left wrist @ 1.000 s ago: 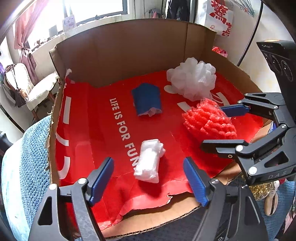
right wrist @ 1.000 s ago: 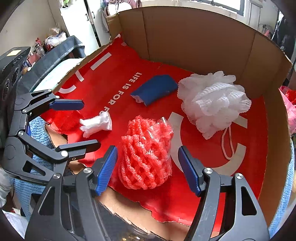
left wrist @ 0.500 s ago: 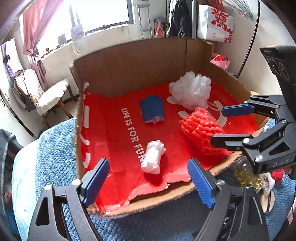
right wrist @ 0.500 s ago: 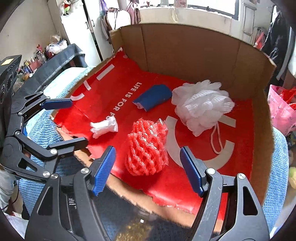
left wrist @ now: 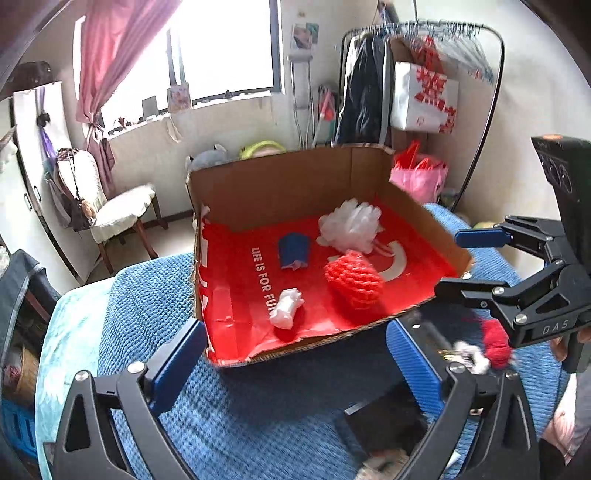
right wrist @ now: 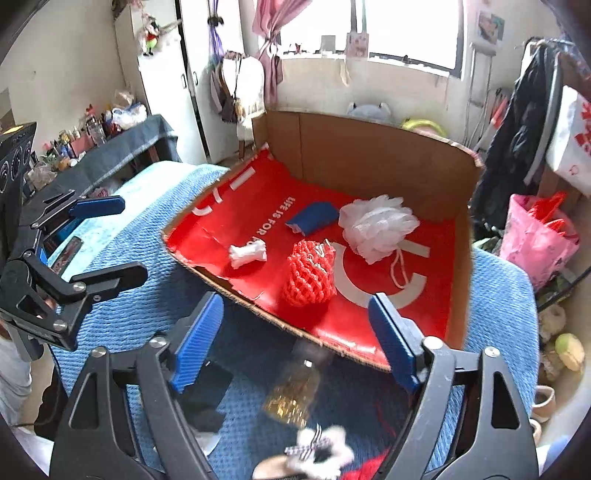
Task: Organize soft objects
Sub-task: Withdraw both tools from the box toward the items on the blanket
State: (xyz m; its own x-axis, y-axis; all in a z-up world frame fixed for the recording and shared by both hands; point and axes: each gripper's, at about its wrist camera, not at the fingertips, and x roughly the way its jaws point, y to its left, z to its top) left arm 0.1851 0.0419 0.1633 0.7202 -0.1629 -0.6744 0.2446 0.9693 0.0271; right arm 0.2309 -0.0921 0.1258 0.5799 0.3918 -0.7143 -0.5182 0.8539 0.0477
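Both jaws are opening, nothing between them: left gripper (left wrist: 295, 365) and right gripper (right wrist: 295, 339) released; keep clear of the box (left wrist: 280, 184); four soft objects lie apart inside.

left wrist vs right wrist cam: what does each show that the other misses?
Left wrist only: the seat and legs of a white-cushioned chair and the clothes rack's top rail.

Right wrist only: a white wardrobe, a cluttered side table, a gold bottle on the blanket near the camera.

Both: the box with the white roll, blue cloth, red mesh and white loofah lying in it, the pink bag, plus the left gripper and right gripper, jaws opening, nothing between them.
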